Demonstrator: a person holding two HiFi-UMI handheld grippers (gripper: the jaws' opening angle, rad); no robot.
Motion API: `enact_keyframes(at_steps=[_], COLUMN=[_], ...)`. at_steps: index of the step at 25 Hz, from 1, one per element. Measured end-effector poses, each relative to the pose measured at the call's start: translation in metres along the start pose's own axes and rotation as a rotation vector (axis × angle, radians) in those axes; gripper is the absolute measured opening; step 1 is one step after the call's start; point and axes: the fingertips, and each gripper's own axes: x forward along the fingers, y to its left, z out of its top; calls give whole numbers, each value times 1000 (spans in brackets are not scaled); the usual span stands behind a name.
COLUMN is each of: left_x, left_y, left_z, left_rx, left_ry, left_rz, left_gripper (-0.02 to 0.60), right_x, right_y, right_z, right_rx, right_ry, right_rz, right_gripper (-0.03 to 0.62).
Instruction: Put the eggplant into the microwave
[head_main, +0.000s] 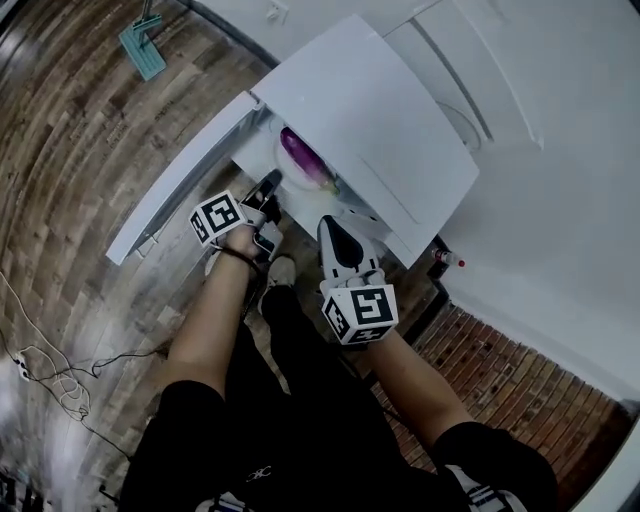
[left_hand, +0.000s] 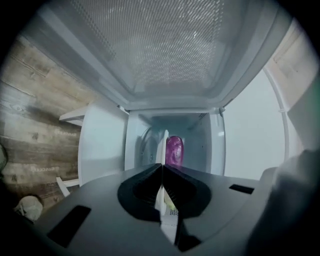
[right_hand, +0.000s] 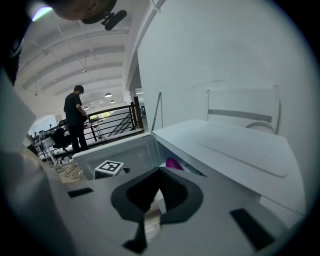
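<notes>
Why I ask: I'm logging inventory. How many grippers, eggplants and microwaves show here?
grippers: 2 (left gripper, right gripper)
eggplant: 1
microwave: 1
total: 4

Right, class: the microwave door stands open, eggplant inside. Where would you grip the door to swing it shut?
Probably the door's free end, where it swings widest, coming in edge-on from beyond that end: it is a thin flat panel, so jaws can straddle it there. The left gripper, shut, must open first.
</notes>
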Motion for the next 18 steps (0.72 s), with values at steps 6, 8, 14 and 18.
enact_keyframes(at_steps=[6,8,14,18], left_x=[40,51,79,91], left_y=[11,12,17,19], left_z=[-11,-16,-15,-5], left_rx=[-2,13,39,48], left_ry=[21,38,39,7], left_rz=[14,13,28,31], left_gripper=[11,11,11,11], right_x=[10,12,7,1], right_y=[-7,-8,-9,-19], right_z=[-14,-14,-22,-36], right_rx=[55,78,90,118], right_ry=[7,3,13,37], right_rz=[-31,-41,-31,-47], right_gripper=[12,12,12,12])
